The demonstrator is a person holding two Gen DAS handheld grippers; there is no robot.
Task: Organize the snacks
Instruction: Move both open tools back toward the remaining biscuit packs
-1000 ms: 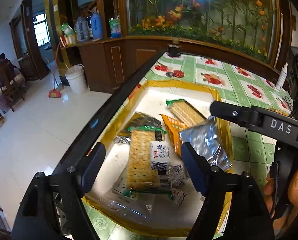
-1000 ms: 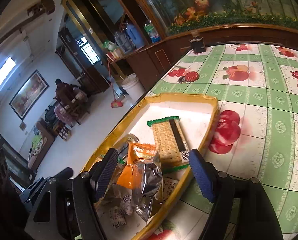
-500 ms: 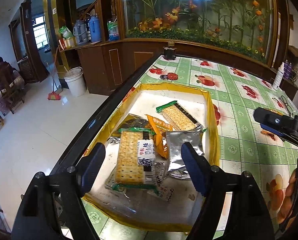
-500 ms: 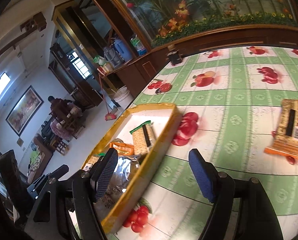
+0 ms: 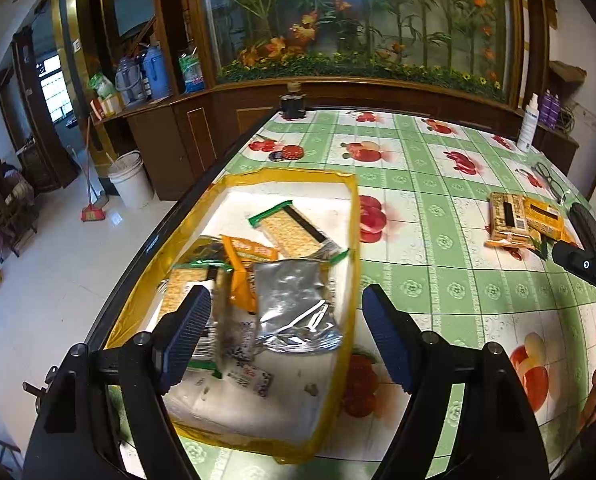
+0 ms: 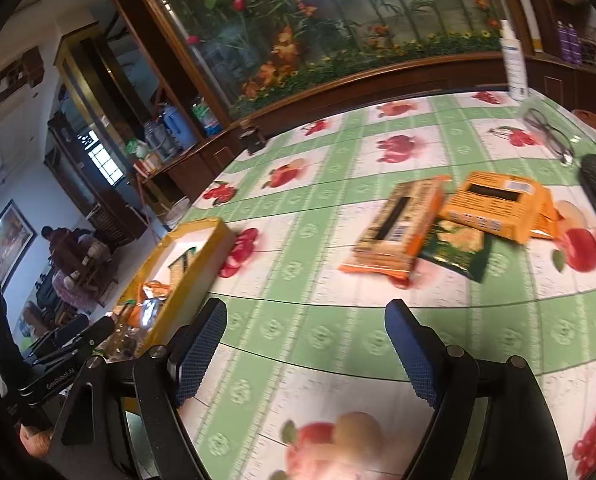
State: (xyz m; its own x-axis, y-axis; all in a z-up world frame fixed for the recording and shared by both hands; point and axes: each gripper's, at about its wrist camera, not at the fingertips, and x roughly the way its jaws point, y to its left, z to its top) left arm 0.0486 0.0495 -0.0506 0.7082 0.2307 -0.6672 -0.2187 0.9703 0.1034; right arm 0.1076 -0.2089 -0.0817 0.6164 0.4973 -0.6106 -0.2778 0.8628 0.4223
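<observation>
A yellow-rimmed tray [image 5: 354,216] holds several snack packs: a silver pouch [image 5: 293,300], a green-edged cracker pack [image 5: 293,232] and an orange pack [image 5: 245,252]. My left gripper [image 5: 285,320] hovers over the tray's near end, open with nothing between its fingers. Three loose snacks lie on the tablecloth to the right: an orange cracker pack [image 6: 398,232], an orange box [image 6: 498,208] and a dark green pack [image 6: 458,252]. My right gripper [image 6: 306,344] is over bare tablecloth short of them. Its jaws are opening and hold nothing.
The green fruit-print tablecloth [image 6: 338,200] covers the table; the tray [image 6: 201,256] sits at its left edge above the floor. Glasses [image 6: 550,136] and a white spray bottle [image 6: 512,64] stand beyond the loose snacks. A dark jar [image 5: 293,104] is at the far edge.
My right gripper swung right, away from the tray and toward the loose packs, its jaws a little wider. My left gripper shifted right, so the tray sits further left in its view.
</observation>
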